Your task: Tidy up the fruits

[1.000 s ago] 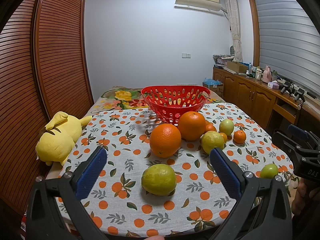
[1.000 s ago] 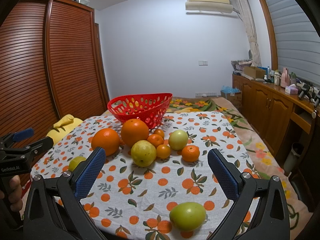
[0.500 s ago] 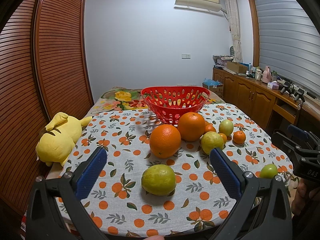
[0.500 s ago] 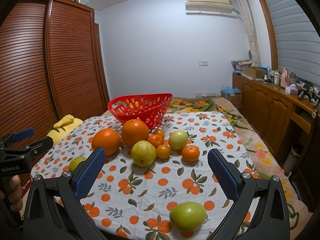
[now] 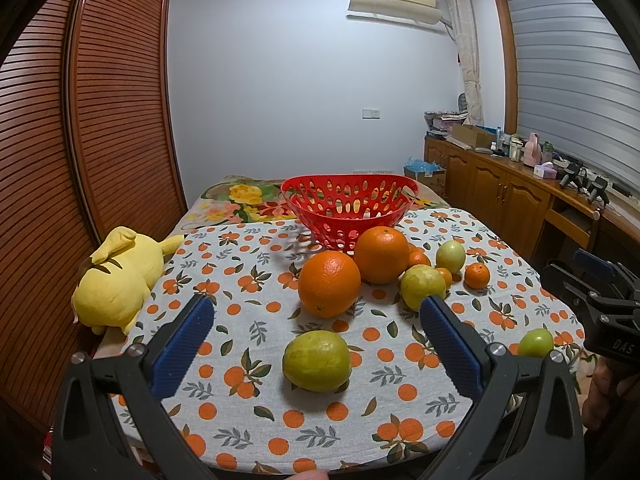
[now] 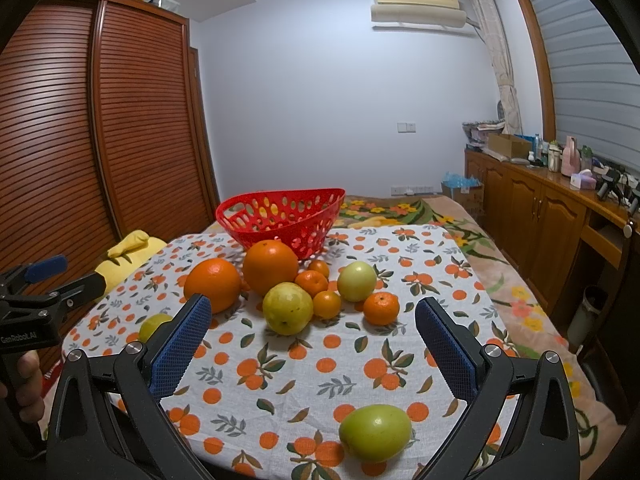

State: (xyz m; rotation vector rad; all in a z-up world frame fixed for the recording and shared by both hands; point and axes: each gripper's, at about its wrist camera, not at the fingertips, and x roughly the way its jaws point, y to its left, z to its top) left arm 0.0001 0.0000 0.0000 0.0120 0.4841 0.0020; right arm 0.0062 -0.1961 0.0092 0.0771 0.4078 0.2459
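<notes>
Grippers hovered level over the table's (image 5: 248,392) near edge, both spread wide and holding nothing: left (image 5: 316,328) facing a lime (image 5: 317,361), right (image 6: 313,326) above a green fruit (image 6: 375,433); basket (image 5: 349,205) beyond.

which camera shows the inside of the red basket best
The left wrist view. It looks straight at the red basket, so the far inner wall and part of the floor show through the open top. The right wrist view sees the basket from the side, mostly its outer wall and some inner wall.
</notes>
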